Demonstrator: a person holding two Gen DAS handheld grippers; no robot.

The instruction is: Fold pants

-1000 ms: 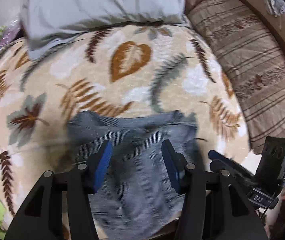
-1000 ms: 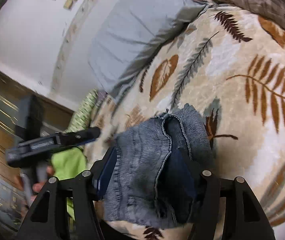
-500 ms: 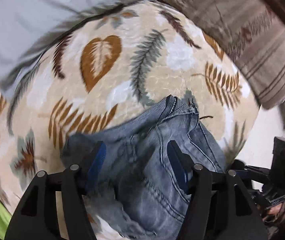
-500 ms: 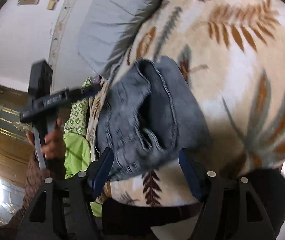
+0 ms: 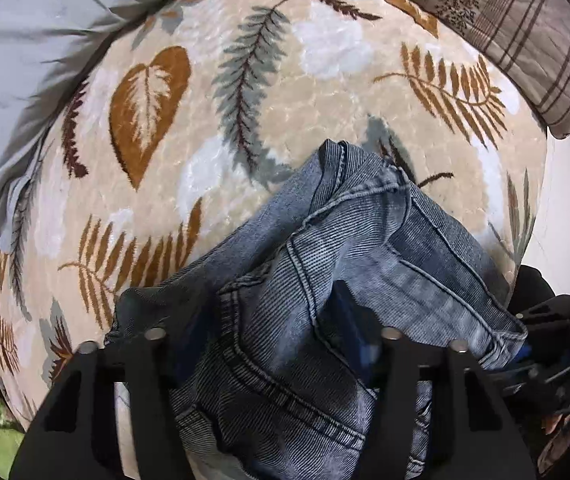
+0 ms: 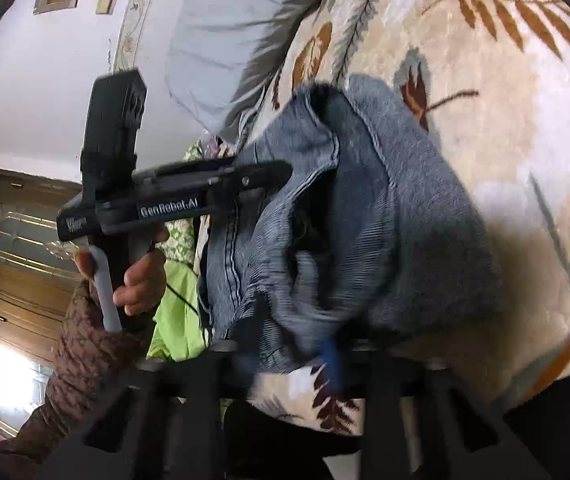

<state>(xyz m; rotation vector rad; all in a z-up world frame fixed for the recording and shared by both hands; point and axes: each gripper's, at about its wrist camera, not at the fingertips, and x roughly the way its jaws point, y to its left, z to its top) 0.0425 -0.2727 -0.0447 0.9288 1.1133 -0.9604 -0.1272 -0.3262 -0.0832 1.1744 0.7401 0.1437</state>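
Blue denim pants [image 5: 325,248] lie bunched near the front edge of a leaf-patterned blanket [image 5: 245,80]. My left gripper [image 5: 269,332] points down into the pile. Its jaws are closing, and a ridge of denim fills the gap and wraps both pads. From the right wrist it shows as a black tool [image 6: 173,200], its tip at the pants [image 6: 365,200]. My right gripper [image 6: 297,354] is blurred at the near hem. Its jaws are closing with a narrow gap, and one blue pad [image 6: 331,364] presses a denim fold. Part of it shows at the pants' right edge [image 5: 545,320].
A grey pillow [image 5: 25,60] lies at the blanket's back left, and a striped brown cushion [image 5: 525,20] at the back right. Green cloth [image 6: 173,312] hangs by the bed's edge. A hand [image 6: 137,280] in a brown quilted sleeve holds the left tool. A wooden door [image 6: 17,248] stands behind.
Both grippers have dropped onto the pants and the left one has rolled. The right jaws went from wide to nearly closed on the hem. The denim has bunched up.
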